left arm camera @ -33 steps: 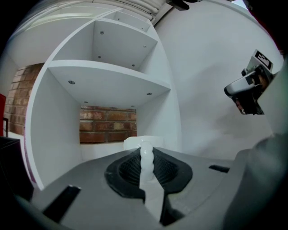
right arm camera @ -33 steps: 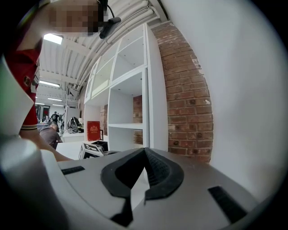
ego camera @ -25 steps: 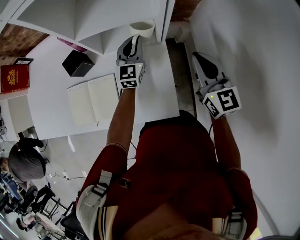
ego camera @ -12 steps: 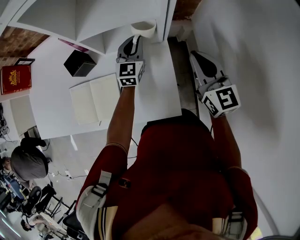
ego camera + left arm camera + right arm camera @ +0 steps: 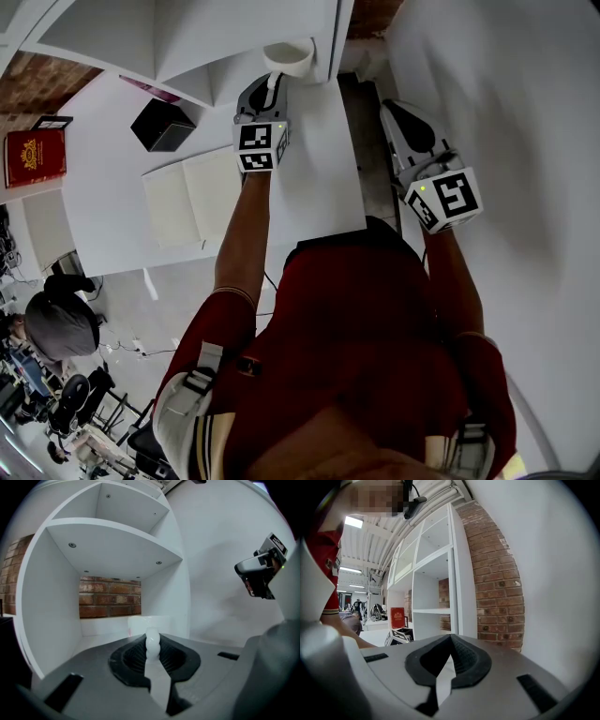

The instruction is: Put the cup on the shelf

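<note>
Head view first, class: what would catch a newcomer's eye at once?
The left gripper pinches a white cup by its handle at the mouth of the white shelf. The right gripper hangs empty beside the wall, and a red book lies far left.

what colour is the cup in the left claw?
White. The cup shows best in the head view.

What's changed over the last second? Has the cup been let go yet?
Very little. The left gripper, still shut on the cup, has nudged it slightly closer to the shelf opening; nothing was let go. The right gripper stayed shut and empty at the side, and the notebook, black box and red book have not moved.
</note>
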Demonstrator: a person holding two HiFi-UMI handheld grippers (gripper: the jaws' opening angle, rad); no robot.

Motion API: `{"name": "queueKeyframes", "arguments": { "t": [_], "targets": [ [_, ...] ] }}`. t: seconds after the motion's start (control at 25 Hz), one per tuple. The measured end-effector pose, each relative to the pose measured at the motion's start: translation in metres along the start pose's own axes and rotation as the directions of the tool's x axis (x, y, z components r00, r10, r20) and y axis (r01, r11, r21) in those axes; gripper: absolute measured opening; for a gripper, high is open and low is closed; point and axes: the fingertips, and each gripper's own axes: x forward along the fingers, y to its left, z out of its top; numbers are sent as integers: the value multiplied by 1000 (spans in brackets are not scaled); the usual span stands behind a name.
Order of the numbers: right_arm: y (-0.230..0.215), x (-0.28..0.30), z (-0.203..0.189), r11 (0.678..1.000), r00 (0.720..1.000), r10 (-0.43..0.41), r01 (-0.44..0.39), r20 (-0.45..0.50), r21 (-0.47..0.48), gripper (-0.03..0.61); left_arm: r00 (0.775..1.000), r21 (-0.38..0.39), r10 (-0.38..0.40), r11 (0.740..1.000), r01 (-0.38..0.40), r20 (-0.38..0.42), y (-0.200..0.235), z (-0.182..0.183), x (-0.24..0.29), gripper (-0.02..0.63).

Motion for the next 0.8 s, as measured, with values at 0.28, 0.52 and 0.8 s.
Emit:
{"name": "queueKeyframes", "arguments": {
  "t": [0.28,0.52,0.8],
  "targets": [
    [-1,-2,-2,1000,1000,0,0,-5,-1,-3,999,-17,-5,1000,5,-41,-3,-14,2,46],
    [-3,-4,-5,1000,1000,-3,2,-13,-1,-3,996,-6,-12,1000,11,-92,-7,-25,4,46],
    [2,-2,-9,1000,1000,10,-10,-17,-1,-3,990,18,-40,999,43,-133,-13,-33,4,103]
  ]
}}
